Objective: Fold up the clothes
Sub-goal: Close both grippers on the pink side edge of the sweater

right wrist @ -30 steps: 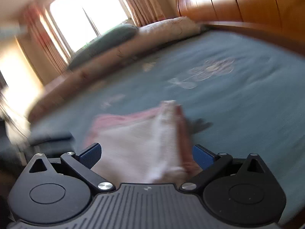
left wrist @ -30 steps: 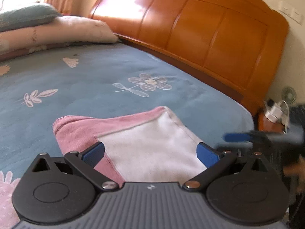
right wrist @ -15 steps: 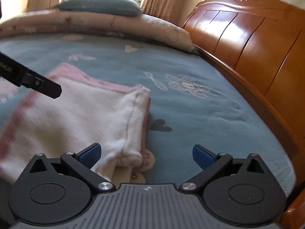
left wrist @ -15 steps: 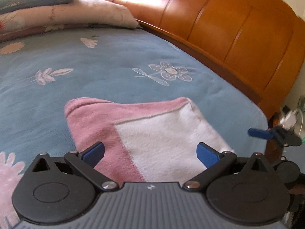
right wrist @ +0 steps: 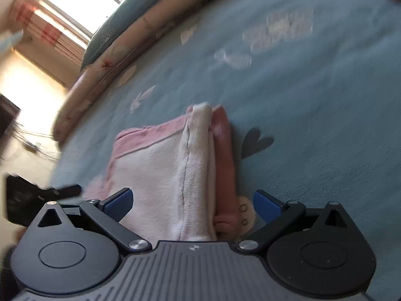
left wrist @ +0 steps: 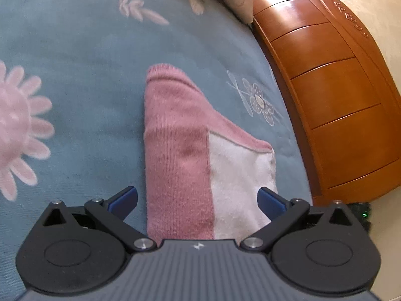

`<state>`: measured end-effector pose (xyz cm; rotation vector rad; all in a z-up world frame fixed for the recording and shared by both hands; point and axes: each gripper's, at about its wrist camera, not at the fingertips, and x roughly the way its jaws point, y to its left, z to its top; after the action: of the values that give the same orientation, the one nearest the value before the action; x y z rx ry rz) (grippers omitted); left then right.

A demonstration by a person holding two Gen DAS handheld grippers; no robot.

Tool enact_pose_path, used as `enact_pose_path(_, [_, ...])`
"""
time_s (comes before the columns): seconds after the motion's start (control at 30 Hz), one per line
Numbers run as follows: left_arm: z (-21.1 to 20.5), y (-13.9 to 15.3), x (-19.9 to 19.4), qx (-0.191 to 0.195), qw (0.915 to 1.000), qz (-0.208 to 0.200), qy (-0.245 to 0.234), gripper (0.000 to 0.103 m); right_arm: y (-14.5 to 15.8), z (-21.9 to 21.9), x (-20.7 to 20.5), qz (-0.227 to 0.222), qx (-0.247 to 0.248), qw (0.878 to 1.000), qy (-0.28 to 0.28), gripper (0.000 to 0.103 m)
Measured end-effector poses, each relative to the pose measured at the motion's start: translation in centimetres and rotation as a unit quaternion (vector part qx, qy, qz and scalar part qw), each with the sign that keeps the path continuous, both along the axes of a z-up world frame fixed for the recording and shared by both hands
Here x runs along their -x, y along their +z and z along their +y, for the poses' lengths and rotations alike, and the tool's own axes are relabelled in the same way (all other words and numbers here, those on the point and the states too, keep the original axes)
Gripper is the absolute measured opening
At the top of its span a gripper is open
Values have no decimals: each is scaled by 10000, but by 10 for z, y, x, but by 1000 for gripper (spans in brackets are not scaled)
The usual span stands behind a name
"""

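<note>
Both grippers, left gripper (left wrist: 197,197) and right gripper (right wrist: 192,202), have swung over our folded pink-and-white garment (left wrist: 200,155), jaws apart, lining up another fold.

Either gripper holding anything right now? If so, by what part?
Nothing held. Left gripper and right gripper are both open over the folded pink-and-white fleece garment on the blue bedspread.

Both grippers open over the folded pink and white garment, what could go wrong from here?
1. The right hand-held gripper sits over stacked edge layers of the garment; closing could catch only some, opening the fold.
2. The left hand-held gripper straddles the garment's width; closing may bunch it.
</note>
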<state>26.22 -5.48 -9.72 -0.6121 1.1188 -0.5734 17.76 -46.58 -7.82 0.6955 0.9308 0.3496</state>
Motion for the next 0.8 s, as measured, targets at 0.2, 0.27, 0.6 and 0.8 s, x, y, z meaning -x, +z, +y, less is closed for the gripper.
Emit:
enact_pose_path(0.2, [-10, -23, -14, 163, 9992, 367, -88, 94, -30, -4, -27, 276, -676, 9973, 28, 103])
enact_pose_path(0.27, [-16, -28, -18, 249, 9989, 389, -118, 94, -34, -5, -36, 281, -897, 9956, 25, 103])
enact_pose_path(0.6, [-13, -35, -11, 567, 9973, 371, -267, 95, -38, 7, -56, 367, -924, 9942, 403, 103])
enact_pose_path(0.8, [-12, -39, -12, 694, 9964, 359, -328, 95, -38, 9, -26, 372, -862, 9930, 720, 103])
